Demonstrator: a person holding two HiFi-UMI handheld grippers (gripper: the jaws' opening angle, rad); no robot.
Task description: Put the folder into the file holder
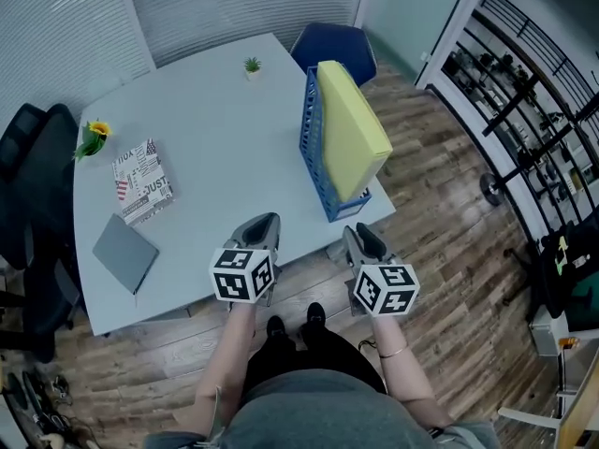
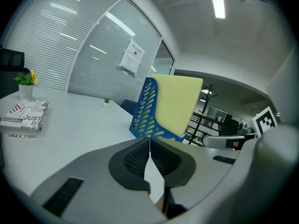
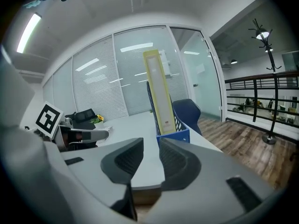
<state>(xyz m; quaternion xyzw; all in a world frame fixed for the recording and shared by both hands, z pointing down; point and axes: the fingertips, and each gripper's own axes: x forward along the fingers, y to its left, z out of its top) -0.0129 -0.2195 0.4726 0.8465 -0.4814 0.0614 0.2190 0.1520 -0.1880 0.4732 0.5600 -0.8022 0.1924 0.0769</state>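
A yellow folder (image 1: 351, 129) stands upright in the blue file holder (image 1: 312, 148) at the right edge of the white table (image 1: 220, 138). Both grippers hover at the table's front edge, short of the holder. My left gripper (image 1: 265, 221) is shut, its pads meeting at the tip with nothing between them (image 2: 149, 146). My right gripper (image 1: 363, 235) stands open, a narrow gap between its jaws and nothing in it (image 3: 150, 153). Ahead of the right gripper I see the folder (image 3: 159, 97) edge-on in the holder (image 3: 174, 135). From the left gripper, the folder (image 2: 175, 104) shows its broad side.
A printed book (image 1: 142, 180), a grey notebook (image 1: 125, 253) and a flower pot (image 1: 92, 138) sit on the table's left side. A small plant (image 1: 252, 65) stands at the far edge. A blue chair (image 1: 337, 47) is behind the holder, black chairs (image 1: 28, 185) at left.
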